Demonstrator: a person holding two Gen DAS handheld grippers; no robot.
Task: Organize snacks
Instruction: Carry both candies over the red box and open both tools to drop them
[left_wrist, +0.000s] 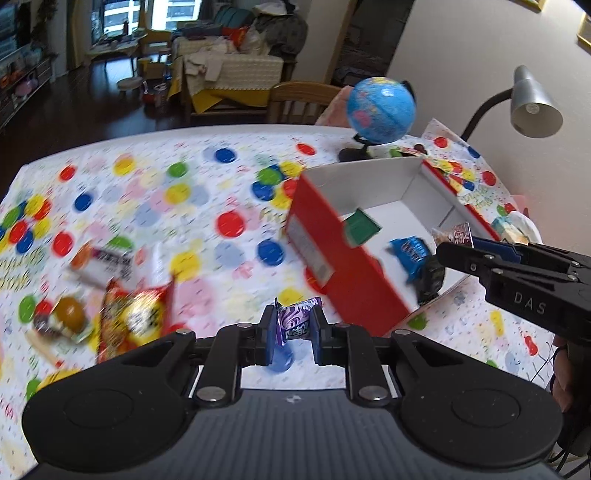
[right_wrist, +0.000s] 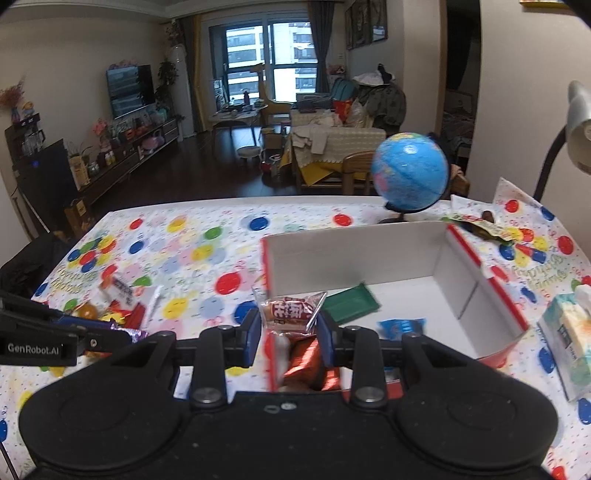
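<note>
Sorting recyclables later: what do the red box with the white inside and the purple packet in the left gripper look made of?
Red box with the white inside: likely cardboard, matt, with thin folded walls. Purple packet: probably glossy plastic film, with a crinkled, shiny wrapper.

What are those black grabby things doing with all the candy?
A person is sorting snacks into the red box with a tool in each hand. The left tool is shut on a purple candy, and the right tool is shut on a red-and-white snack packet. A green packet and a blue packet already lie inside the box. More snacks wait on the spotted tablecloth.
</note>
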